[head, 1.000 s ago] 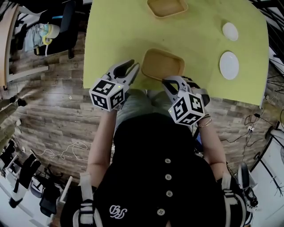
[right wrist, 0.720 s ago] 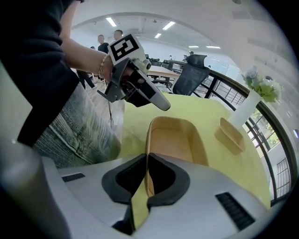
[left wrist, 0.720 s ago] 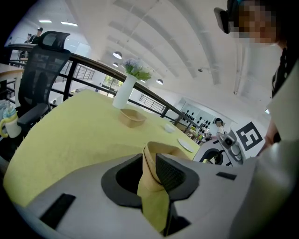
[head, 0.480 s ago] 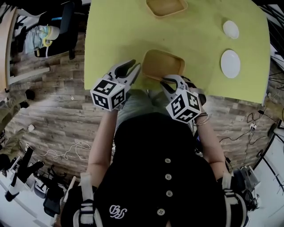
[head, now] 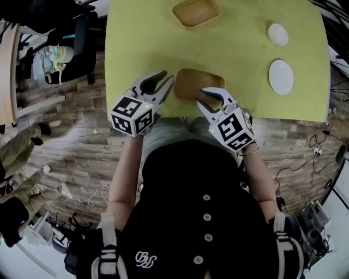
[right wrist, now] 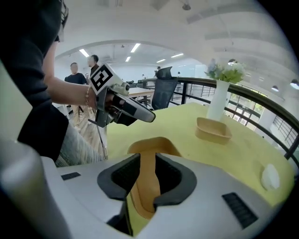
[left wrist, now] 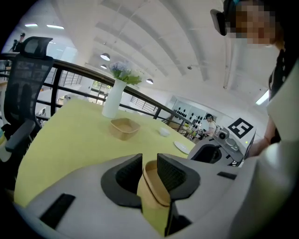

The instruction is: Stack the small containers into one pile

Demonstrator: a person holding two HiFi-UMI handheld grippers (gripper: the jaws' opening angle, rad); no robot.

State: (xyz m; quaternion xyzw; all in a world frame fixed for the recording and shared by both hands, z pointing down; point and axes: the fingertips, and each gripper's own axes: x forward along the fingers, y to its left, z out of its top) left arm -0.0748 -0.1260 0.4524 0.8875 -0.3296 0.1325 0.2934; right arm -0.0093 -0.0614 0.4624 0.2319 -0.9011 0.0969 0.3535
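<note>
So the left gripper (head: 169, 77) and right gripper (head: 202, 98) jaws have just been opening and sit loose around the near tan container (head: 199, 82) rim. Guessing a regrip comes next, then a carry onto the far tan container (head: 197, 12) at 12 o'clock.

Looked like a large open-plan office. Had a black swivel chair (left wrist: 25, 79) at the left of the left gripper view and a black railing (left wrist: 79, 74) behind the yellow-green desk (left wrist: 70, 135). Showed strip lights (right wrist: 135, 47) on a vaulted white ceiling, with people (right wrist: 74, 70) standing at upper left of the right gripper view. Had a wood-plank floor (head: 82, 136) strewn with loose cables (head: 82, 190).
</note>
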